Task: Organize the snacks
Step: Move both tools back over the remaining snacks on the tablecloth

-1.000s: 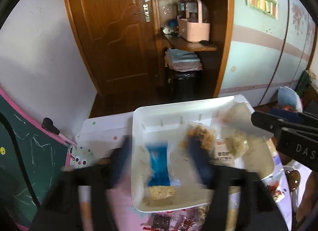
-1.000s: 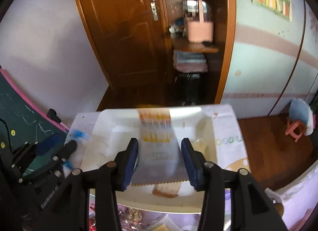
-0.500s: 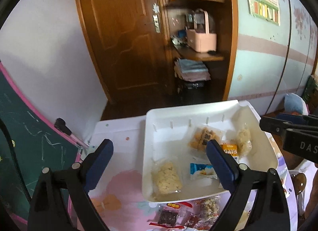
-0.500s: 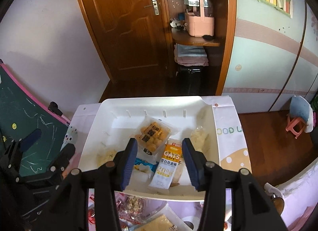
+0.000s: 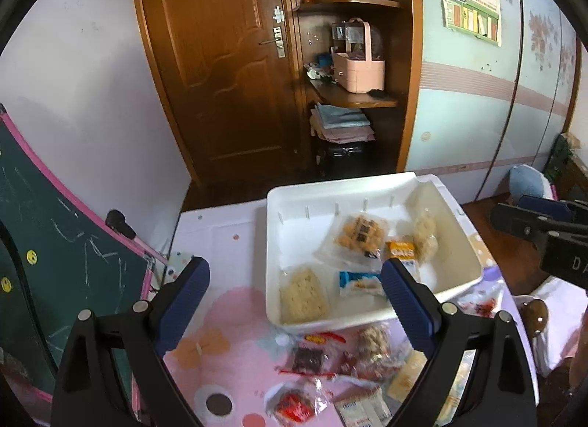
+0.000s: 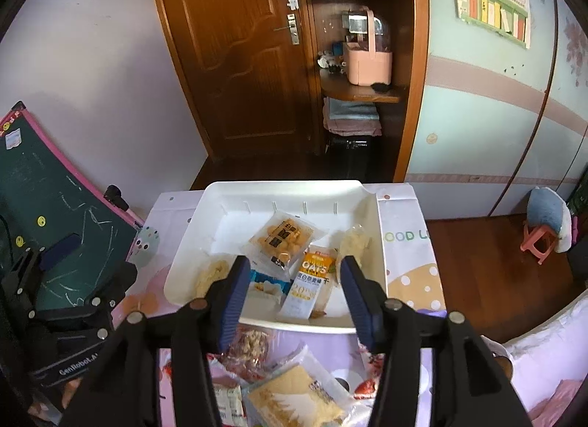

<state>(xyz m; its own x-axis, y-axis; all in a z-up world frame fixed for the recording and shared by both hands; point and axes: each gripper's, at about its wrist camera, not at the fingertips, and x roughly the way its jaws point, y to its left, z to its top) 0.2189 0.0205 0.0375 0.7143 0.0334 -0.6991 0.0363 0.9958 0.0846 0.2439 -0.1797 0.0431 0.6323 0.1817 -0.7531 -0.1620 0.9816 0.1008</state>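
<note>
The white tray (image 6: 375,243) holds 5 snack packets — a bag of golden puffs (image 6: 282,237), an oat bar (image 6: 308,283), a blue-and-white packet (image 5: 358,282) and 2 pale rice cakes (image 5: 302,296). More packets (image 5: 330,372) lie loose on the pink tablecloth (image 5: 220,320) in front of it. The left gripper (image 5: 294,302) stands wide open and empty; the right gripper (image 6: 292,296) is opening, nothing pinched between its pads. Behind are 1 wooden door (image 6: 235,59) and shelves (image 6: 362,94).
</note>
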